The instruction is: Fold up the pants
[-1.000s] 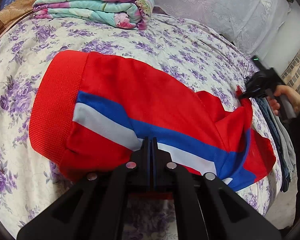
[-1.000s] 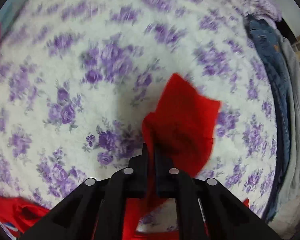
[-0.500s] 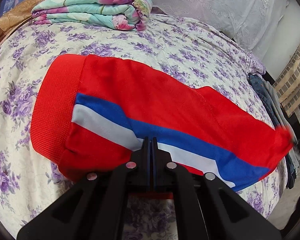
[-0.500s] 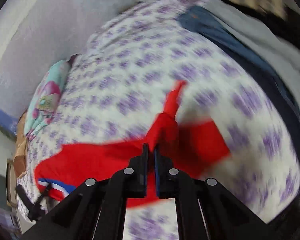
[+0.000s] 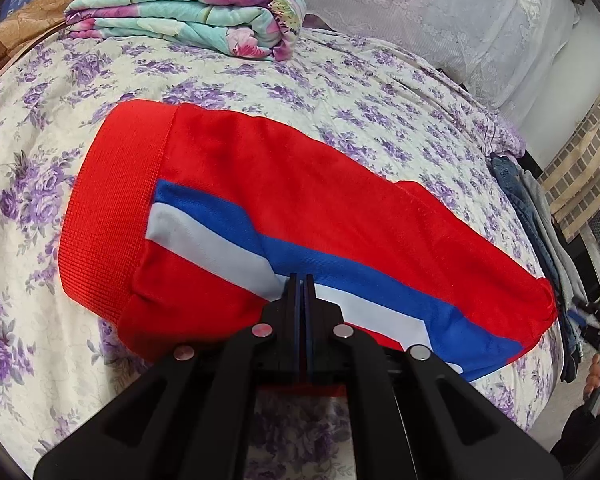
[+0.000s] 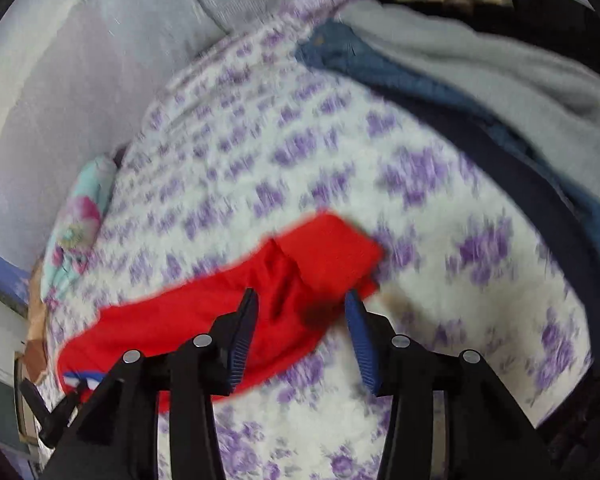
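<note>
Two grippers work over a bed (image 5: 340,92) covered in a white sheet with purple flowers. The left gripper (image 5: 299,280) has its fingers pressed together, pinching the near edge of the red pants (image 5: 300,184) where the blue and white side stripes run. The pants lie flat across the middle of the bed, the wide ribbed waistband toward the left side and the leg end reaching toward the right edge. The right gripper (image 6: 300,304) has its jaws spread wide, holding nothing; its blue-padded fingers (image 6: 242,332) sit on either side of the red leg end (image 6: 324,256), which lies on the sheet near the bed's right edge. That view is blurred, so whether the fingers touch the fabric cannot be told.

At the far side of the bed sits a folded floral blanket (image 5: 188,16) in mint and pink, well apart from the pants. Along the right edge of the bed hang blue jeans (image 6: 380,68) and a grey garment (image 6: 500,80), just beside each other.
</note>
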### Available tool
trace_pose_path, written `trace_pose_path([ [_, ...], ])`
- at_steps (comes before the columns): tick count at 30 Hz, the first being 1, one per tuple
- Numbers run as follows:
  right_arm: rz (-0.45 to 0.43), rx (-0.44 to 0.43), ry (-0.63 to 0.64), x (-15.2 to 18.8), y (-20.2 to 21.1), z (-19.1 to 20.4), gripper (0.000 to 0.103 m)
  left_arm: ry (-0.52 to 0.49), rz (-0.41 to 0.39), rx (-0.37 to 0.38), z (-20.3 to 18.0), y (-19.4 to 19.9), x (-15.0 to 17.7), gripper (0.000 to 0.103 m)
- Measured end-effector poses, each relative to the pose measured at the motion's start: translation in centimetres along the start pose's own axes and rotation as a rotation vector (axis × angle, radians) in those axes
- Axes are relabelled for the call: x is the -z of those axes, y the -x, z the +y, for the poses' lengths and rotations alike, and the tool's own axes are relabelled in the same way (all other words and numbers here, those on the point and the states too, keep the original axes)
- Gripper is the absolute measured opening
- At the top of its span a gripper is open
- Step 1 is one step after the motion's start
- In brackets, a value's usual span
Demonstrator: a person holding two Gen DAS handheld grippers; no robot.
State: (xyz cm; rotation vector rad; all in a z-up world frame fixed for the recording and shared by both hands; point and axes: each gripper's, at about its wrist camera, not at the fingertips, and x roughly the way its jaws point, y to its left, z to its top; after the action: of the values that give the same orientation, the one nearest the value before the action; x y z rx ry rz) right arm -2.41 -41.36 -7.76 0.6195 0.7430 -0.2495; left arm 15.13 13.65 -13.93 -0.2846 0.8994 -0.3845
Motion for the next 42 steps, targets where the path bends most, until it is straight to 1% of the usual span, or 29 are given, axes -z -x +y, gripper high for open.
trace_pose_path([
  [2,0.025,-0.059,0.022,-0.5,-1.2,1.0,0.037,0.0,0.0,-0.001,0.0,0.0,0.0,0.002],
  [4,0.045,-0.082,0.066,-0.8,-2.8,2.1,0.034,0.003,0.0,0.002,0.0,0.0,0.0,0.002],
  [5,0.057,-0.051,0.099,-0.8,-4.0,2.6,0.031,0.008,0.0,0.008,0.1,0.1,0.0,0.002],
  [6,0.074,0.014,0.116,-0.6,-5.1,2.6,0.031,0.013,0.001,0.014,0.2,0.0,0.0,0.002],
  [7,0.1,0.102,0.109,-0.3,-6.4,1.9,0.023,0.021,0.003,0.025,0.4,0.1,0.0,0.002],
  [8,0.116,0.137,0.089,0.2,-7.0,0.9,0.016,0.033,0.005,0.04,0.6,0.1,0.0,0.002],
  [10,0.112,0.096,0.051,1.1,-7.3,-1.1,0.013,0.055,0.009,0.07,1.1,0.2,0.1,0.002],
  [12,0.096,0.07,0.059,1.4,-7.0,-1.5,0.012,0.071,0.015,0.091,1.4,0.1,0.1,0.002],
  [14,0.102,0.07,0.057,1.2,-7.1,-1.5,0.012,0.069,0.02,0.09,1.4,0.1,0.0,0.002],
  [16,0.118,0.079,0.054,0.9,-7.0,-1.2,0.012,0.053,0.02,0.071,0.8,0.3,0.1,0.002],
  [18,0.152,0.097,0.096,0.2,-6.2,-0.3,0.013,0.004,0.028,0.025,-0.3,0.9,0.2,0.002],
  [19,0.157,0.091,0.109,0.0,-5.8,0.1,0.018,-0.008,0.033,0.016,-0.7,1.2,0.1,0.002],
  [21,0.156,0.061,0.192,-1.3,-4.7,2.4,0.02,-0.029,0.04,0.038,-1.8,1.9,-0.2,0.003],
  [22,0.156,0.046,0.251,-1.7,-4.3,4.0,0.027,-0.037,0.042,0.05,-2.3,2.1,-0.4,0.003],
  [23,0.155,0.024,0.334,-2.0,-4.1,6.3,0.042,-0.044,0.044,0.051,-2.8,2.1,-0.7,0.006],
  [24,0.155,0.007,0.405,-1.9,-4.3,8.4,0.052,-0.057,0.05,0.032,-3.4,1.9,-1.2,0.009],
  [25,0.163,-0.007,0.477,-1.6,-4.8,10.5,0.068,-0.071,0.058,-0.003,-4.0,1.4,-1.8,0.011],
  [26,0.19,-0.05,0.567,-0.8,-5.9,13.3,0.071,-0.075,0.061,-0.035,-4.1,0.9,-2.2,0.012],
  [28,0.269,-0.159,0.674,0.4,-8.4,17.4,0.071,-0.055,0.093,-0.084,-3.5,-0.5,-2.5,0.012],
  [29,0.313,-0.222,0.715,1.1,-10.1,19.8,0.07,-0.035,0.116,-0.081,-2.9,-1.1,-2.5,0.012],
  [31,0.355,-0.298,0.775,1.6,-12.4,23.4,0.07,-0.026,0.103,-0.044,-2.0,-1.0,-2.1,0.012],
  [32,0.377,-0.348,0.824,1.9,-13.9,26.0,0.068,-0.04,0.097,-0.042,-1.8,-0.8,-1.9,0.012],
  [34,0.417,-0.397,0.909,2.5,-16.1,29.8,0.061,-0.049,0.085,-0.036,-1.5,-0.5,-1.5,0.009],
  [35,0.449,-0.397,0.962,3.0,-17.8,31.8,0.059,-0.046,0.082,-0.03,-1.2,-0.4,-1.3,0.007],
  [36,0.462,-0.381,0.994,3.4,-18.7,32.9,0.058,-0.035,0.081,-0.021,-0.8,-0.3,-1.2,0.003],
  [37,0.478,-0.345,1.036,4.0,-20.3,34.1,0.058,-0.02,0.082,-0.011,-0.4,-0.2,-1.2,0.002],
  [40,0.537,-0.33,1.056,4.6,-22.6,34.8,0.058,0.04,0.086,0.044,1.4,0.3,-1.3,0.002],
  [41,0.564,-0.332,1.057,4.8,-23.5,34.6,0.056,0.047,0.084,0.045,1.7,0.4,-1.4,0.002],
  [42,0.581,-0.327,1.056,5.0,-24.0,34.4,0.047,0.048,0.081,0.043,1.8,0.5,-1.5,0.002],
])
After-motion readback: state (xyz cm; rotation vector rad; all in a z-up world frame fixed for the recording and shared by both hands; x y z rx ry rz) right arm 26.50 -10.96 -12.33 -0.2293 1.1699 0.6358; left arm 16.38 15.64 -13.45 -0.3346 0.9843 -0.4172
